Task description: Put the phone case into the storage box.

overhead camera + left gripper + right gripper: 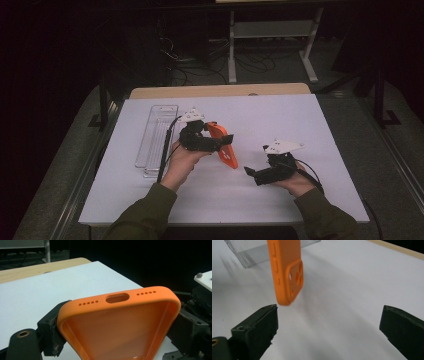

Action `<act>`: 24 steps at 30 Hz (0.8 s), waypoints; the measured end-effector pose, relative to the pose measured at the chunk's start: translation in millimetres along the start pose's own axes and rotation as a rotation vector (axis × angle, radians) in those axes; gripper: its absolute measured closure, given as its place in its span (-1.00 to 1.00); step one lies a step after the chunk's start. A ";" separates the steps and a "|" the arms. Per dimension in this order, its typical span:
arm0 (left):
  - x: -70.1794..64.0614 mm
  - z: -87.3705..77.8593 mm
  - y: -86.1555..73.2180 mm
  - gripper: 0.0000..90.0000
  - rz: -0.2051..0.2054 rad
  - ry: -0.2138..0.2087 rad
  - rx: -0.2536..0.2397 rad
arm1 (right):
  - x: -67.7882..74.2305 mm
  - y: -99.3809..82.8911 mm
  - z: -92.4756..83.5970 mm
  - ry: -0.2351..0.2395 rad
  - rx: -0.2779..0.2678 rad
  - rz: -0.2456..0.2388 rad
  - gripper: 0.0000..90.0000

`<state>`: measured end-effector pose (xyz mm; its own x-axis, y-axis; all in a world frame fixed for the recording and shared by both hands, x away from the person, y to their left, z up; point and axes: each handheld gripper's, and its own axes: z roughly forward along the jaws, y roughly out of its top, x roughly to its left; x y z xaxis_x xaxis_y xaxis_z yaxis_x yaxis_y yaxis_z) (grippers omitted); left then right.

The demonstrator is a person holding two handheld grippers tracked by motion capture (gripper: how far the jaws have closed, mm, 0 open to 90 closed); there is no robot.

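An orange phone case [227,150] hangs above the white table, tilted, with my left gripper [220,142] shut on its sides. In the left gripper view the case's inside [120,325] faces the camera, port-hole end away, pinched between the two black jaws of the left gripper [117,337]. My right gripper [251,173] is held low to the right of the case, open and holding nothing. In the right gripper view the case [287,270] hangs just beyond the left jaw of the open right gripper [329,325], camera-cutout corner down.
A clear plastic box [156,137] lies on the left part of the white table [280,120], also seen as the clear box [259,252] behind the case. A wooden tabletop edge [220,91] lies beyond. A white shelf frame [272,30] and cables stand on the dark floor behind.
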<state>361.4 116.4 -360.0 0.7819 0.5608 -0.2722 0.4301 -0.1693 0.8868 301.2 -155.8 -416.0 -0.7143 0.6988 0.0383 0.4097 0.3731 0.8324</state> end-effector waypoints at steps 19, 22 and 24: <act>1.9 -3.9 1.4 -0.68 0.009 0.005 -0.007 | -8.4 -31.8 -19.1 0.007 0.003 0.051 -0.98; 1.9 -4.1 1.7 -0.68 0.012 0.004 -0.008 | -7.3 -34.6 -16.4 0.009 0.017 0.049 -0.98; 1.6 -4.3 1.8 -0.68 0.012 0.005 -0.011 | -5.2 -35.2 -15.1 0.005 0.028 0.045 -0.98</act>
<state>361.5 120.5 -357.2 0.7850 0.5625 -0.2595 0.4152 -0.1669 0.8943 281.9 -181.7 -437.3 -0.6976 0.7121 0.0788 0.4573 0.3579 0.8141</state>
